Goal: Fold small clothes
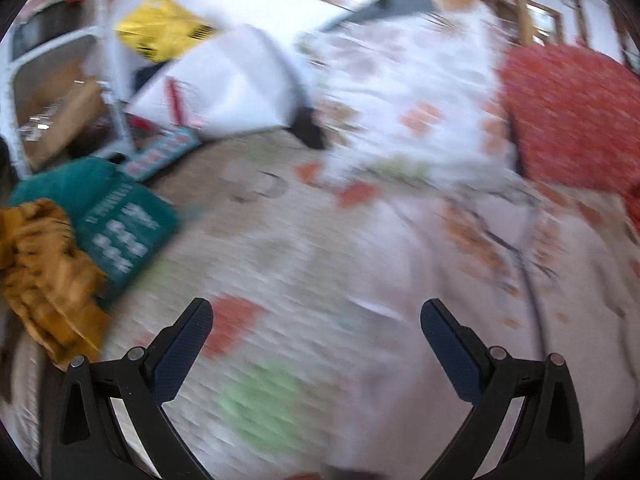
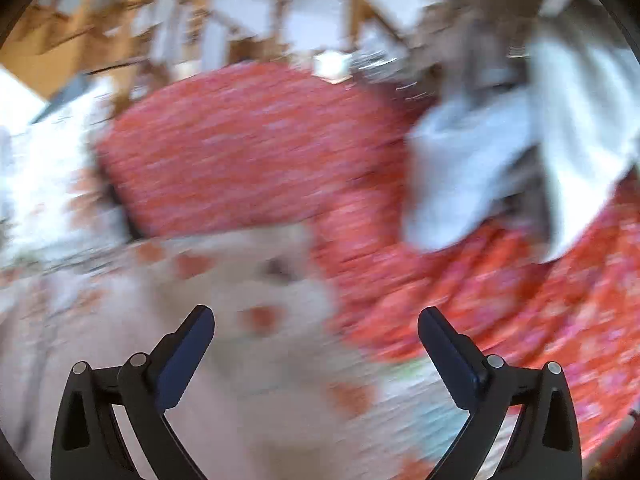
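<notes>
**Q: what are you seeing on both wrist cams?**

Mostly blur, honestly. My left gripper [image 1: 316, 316] has its fingers spread wide with nothing between them, hanging over a pale printed bedsheet [image 1: 304, 240] with orange and green blotches. Off to the left edge there's a crumpled mustard-yellow garment [image 1: 44, 276] lying right against a teal bag [image 1: 116, 224] with white lettering. Further back I can make out a yellow bag [image 1: 160, 28] and a big white bag [image 1: 224, 88].

**Q: and the right side? where's the clothing you're meant to fold?**

My right gripper [image 2: 316, 324] is also wide open and holding nothing. Straight ahead of it is a cream-coloured piece of cloth [image 2: 256, 276] lying on the sheet, too smeared to say what kind of garment it is. Behind that sits a red patterned pillow [image 2: 248, 148], with a red patterned blanket [image 2: 520, 304] spilling to the right. A light grey-white cloth [image 2: 472, 168] lies draped on top of the blanket, upper right. Neither gripper is touching any fabric.
</notes>
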The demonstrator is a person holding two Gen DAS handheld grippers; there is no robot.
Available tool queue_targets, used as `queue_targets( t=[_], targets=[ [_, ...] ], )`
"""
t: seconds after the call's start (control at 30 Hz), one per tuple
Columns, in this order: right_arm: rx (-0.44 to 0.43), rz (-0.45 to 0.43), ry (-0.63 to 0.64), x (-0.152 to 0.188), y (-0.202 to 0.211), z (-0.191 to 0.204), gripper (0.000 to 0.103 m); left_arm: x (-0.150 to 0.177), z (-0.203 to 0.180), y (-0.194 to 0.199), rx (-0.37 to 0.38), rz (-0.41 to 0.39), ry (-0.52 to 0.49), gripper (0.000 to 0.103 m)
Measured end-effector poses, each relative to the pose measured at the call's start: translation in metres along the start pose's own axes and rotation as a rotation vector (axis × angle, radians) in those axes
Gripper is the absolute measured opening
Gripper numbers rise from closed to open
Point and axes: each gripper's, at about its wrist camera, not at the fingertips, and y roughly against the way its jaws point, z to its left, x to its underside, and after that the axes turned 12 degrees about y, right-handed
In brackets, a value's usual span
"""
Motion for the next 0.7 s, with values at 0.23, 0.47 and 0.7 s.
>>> queue_targets(
  t=[0.23,0.47,0.7],
  targets=[
    [-0.320,0.138,0.137,0.013,-0.029,0.107,0.103,0.058,-0.062,-0.030,0.084,0.178,-0.137,0.103],
    [-0.340,0.159,0.305,0.036,-0.036,0.159,0.102,0.090,-0.076,-0.065,0.092,0.300,-0.215,0.103],
    [-0.353,0.233,0.323,0.048,-0.058,0.167,0.102,0.103,-0.077,-0.068,0.092,0.287,-0.232,0.103]
  ],
)
